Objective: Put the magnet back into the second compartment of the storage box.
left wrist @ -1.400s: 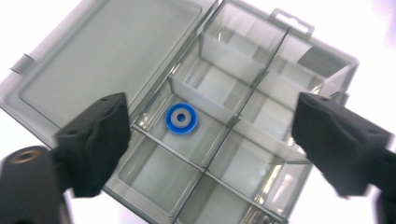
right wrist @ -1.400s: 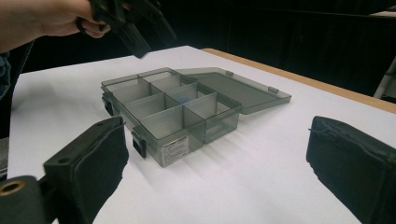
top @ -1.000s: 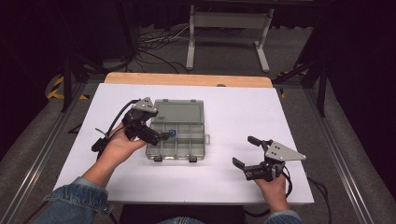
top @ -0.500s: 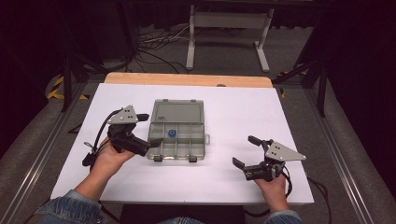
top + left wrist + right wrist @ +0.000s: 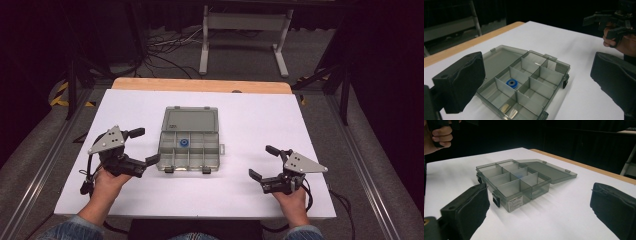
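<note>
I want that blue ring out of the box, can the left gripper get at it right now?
Probably yes: the lid lies open, the left gripper is open beside the box, and nothing covers the blue ring.

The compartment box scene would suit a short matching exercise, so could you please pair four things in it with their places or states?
Things:
1. blue ring
2. box lid
3. left hand-held gripper
4. right hand-held gripper

Places or states:
a. folded open, flat on the table
b. open, right of the box
c. inside a compartment
d. open, left of the box

Pairs: 1-c, 2-a, 3-d, 4-b
</note>
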Action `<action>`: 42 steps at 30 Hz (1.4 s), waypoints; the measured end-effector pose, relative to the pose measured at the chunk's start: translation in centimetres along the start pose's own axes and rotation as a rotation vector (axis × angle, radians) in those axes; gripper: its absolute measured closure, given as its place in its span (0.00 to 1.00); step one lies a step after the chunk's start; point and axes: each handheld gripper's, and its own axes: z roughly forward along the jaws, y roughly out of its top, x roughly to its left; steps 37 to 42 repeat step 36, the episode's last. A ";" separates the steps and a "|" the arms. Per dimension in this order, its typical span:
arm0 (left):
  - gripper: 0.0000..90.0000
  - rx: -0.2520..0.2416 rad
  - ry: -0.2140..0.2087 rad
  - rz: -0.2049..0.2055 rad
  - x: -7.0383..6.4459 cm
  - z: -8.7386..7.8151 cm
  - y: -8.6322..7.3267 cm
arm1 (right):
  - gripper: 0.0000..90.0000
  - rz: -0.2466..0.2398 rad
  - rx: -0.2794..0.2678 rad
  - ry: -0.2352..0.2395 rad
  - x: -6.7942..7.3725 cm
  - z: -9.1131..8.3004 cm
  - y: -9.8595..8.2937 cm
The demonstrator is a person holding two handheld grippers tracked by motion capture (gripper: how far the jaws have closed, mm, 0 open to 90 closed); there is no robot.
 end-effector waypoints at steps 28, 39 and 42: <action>0.01 -0.151 0.024 -0.035 0.5 -2.6 -6.9 | 0.01 -0.011 -0.036 -0.006 0.1 -0.2 -0.4; 0.01 -0.151 0.028 -0.028 0.6 -2.7 -7.0 | 0.01 -0.012 -0.037 0.000 0.1 -0.1 -0.4; 0.01 -0.151 0.028 -0.028 0.6 -2.7 -7.0 | 0.01 -0.012 -0.037 0.000 0.1 -0.1 -0.4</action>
